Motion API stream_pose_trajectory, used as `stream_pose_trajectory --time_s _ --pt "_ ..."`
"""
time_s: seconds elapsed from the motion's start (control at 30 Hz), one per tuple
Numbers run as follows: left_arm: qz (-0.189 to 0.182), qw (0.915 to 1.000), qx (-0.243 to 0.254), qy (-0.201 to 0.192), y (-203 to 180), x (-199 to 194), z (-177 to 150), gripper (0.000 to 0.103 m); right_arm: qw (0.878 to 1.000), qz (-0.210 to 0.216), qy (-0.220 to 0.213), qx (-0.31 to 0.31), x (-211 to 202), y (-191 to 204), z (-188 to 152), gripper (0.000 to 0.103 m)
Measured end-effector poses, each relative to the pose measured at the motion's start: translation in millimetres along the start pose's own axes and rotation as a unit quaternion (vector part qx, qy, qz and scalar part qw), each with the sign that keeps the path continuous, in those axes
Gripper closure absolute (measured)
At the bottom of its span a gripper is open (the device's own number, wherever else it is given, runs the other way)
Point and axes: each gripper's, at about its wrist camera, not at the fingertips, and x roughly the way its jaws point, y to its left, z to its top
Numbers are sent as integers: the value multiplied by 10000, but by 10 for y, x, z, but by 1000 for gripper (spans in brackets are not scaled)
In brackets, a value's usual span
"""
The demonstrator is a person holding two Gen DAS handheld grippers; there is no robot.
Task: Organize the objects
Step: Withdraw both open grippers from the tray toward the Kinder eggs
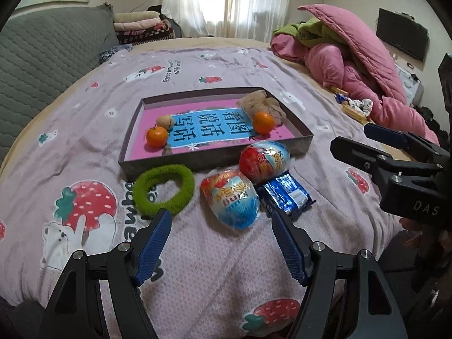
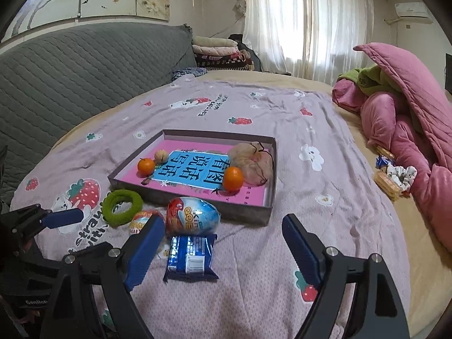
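Observation:
A shallow grey box lies on the bed with a pink book, two oranges, a walnut and a beige pouch inside. In front of it lie a green ring, two foil-wrapped eggs and a blue snack pack. My left gripper is open, just short of the near egg. My right gripper is open, above the blue pack; it also shows in the left wrist view.
A strawberry-print blanket covers the bed. A pink quilt is piled at the right, with snack packs and a scrunchie beside it. A grey headboard stands at the left.

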Motion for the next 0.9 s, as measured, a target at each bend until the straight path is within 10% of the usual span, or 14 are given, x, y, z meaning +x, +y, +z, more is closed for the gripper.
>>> stream_pose_trajectory --time_s 0.9 --pt "-160 9989 -82 425 -52 485 -55 28 9989 177 432 43 342 -24 -154 18"
